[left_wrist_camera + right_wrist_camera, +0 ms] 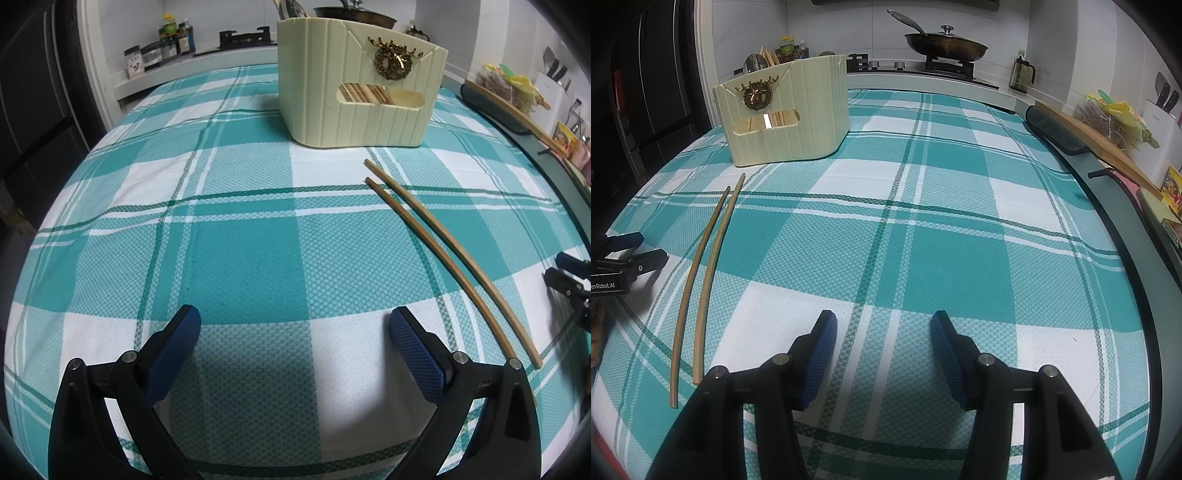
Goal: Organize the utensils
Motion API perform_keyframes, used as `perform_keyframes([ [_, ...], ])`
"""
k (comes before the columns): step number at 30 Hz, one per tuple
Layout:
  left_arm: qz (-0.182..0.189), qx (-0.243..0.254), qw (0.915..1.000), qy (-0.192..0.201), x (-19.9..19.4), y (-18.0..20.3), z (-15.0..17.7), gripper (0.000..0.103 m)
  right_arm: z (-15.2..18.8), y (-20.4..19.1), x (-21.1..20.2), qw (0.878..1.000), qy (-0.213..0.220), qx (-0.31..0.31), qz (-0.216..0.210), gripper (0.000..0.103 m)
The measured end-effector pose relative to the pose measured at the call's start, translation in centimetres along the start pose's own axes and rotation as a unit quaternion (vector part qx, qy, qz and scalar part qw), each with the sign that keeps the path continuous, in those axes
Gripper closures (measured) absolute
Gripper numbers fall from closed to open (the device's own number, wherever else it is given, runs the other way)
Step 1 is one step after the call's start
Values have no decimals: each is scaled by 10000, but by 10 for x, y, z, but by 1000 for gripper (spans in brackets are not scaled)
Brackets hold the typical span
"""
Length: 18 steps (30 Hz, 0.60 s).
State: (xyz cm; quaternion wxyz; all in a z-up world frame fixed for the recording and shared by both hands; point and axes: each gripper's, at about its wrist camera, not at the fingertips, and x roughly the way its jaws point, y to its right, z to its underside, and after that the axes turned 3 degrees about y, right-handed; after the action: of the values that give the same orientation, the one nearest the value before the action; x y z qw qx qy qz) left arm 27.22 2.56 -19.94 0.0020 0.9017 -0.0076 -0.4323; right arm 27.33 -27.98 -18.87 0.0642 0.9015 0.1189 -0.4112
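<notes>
While both grippers hung released and empty, the chopsticks (450,258) lay just right of the left gripper (295,332), left of the right gripper (884,332), the cream holder (354,81) beyond their tips.

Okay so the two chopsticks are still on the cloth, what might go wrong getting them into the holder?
The chopsticks lie close together, flat on the soft tablecloth, so the open right gripper may catch only one or bunch the fabric. The holder already contains utensils, so the tips might jam going in.
</notes>
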Motion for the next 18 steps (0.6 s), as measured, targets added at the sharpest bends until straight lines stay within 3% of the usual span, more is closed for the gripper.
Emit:
perform_keyframes([
  [2, 3, -1, 10000, 1, 0, 0, 0, 1, -5, -5, -3, 9998, -107, 142, -120, 47],
  [5, 36, -25, 10000, 10, -1, -2, 0, 1, -21, -27, -17, 9941, -22, 245, -1056, 48],
  [8, 174, -124, 9998, 57, -3, -6, 1, 1, -35, -61, -17, 9872, -104, -75, -1593, 49],
  [9, 245, -178, 9995, 81, -5, -8, 1, 1, -39, -70, -14, 9849, -162, -173, -1715, 54],
  [10, 327, -244, 9991, 105, -6, -11, 2, 1, -41, -79, -8, 9836, -259, -284, -1762, 65],
  [12, 337, -343, 9988, 74, -10, -13, 2, 1, -42, -92, 6, 9826, -459, -499, -1732, 75],
  [15, 429, -549, 9976, 30, -21, -12, 3, 1, -38, -102, 22, 9781, -777, -714, -1792, 88],
  [18, 557, -656, 9963, 57, -29, 1, -4, 1, -30, -107, 18, 9803, -676, -943, -1598, 96],
])
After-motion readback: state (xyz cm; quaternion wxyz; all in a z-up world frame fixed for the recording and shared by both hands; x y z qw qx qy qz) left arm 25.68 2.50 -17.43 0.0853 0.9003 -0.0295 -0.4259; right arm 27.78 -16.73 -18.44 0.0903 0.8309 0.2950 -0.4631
